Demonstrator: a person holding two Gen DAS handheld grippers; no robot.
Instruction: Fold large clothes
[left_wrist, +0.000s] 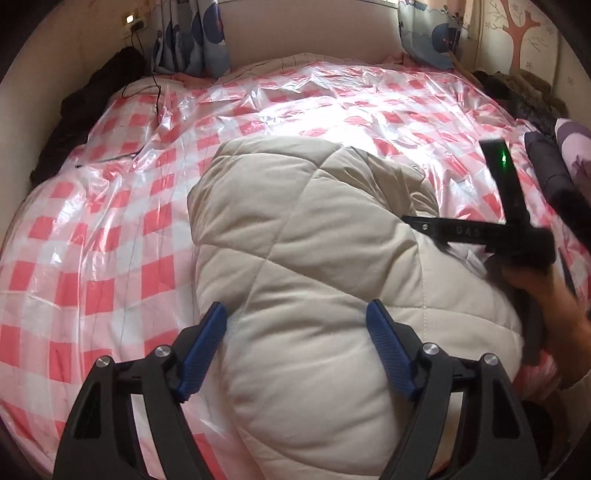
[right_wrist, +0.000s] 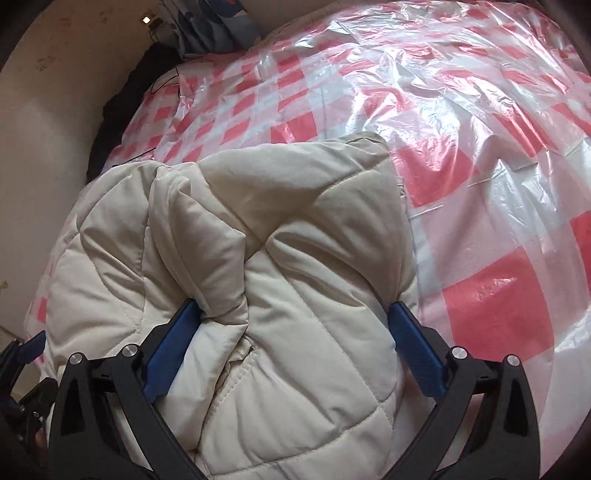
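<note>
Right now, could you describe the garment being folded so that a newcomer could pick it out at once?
Find the bed covered by a glossy pink-and-white checked plastic sheet. On the sheet's near part lies a cream quilted jacket, puffy and bundled. It is the only pale, diamond-stitched thing there; the clothes at the bed's edges are dark.

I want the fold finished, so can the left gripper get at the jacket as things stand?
Probably yes. The left gripper is open just above the jacket, with nothing between them; the right gripper works the other side.
</note>
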